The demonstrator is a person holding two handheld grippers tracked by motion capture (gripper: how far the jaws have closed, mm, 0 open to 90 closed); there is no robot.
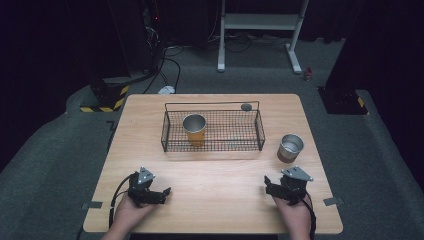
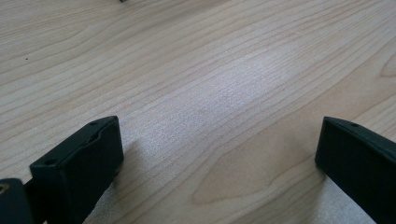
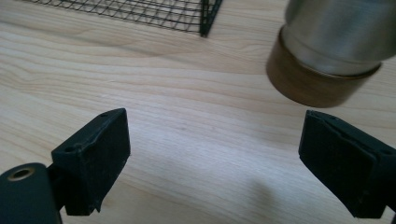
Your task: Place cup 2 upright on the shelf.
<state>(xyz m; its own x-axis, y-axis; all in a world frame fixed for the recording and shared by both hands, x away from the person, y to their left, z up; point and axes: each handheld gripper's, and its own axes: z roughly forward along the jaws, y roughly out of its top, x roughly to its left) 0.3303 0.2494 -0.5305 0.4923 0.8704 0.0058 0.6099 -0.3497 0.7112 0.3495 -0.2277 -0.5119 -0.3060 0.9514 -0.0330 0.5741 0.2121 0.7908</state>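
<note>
Start position: left gripper point(image 1: 161, 192) and right gripper point(image 1: 270, 187), jaws apart, empty, short of basket point(image 1: 212, 146). Steel cup point(image 1: 290, 147) beside basket likely grasped next.

Table point(image 1: 215, 175) lit from above; surroundings dark, perhaps underexposed.

On the counter point(image 1: 210, 175), toward the far middle: a wire basket point(image 1: 212, 131), with one cup point(image 1: 194, 128) standing upright inside its left part. Just right of the basket, apart from it: a second cup point(image 1: 290, 147). Near the front edge: left gripper point(image 1: 159, 194) at left, right gripper point(image 1: 272, 186) at right, before the second cup.
</note>
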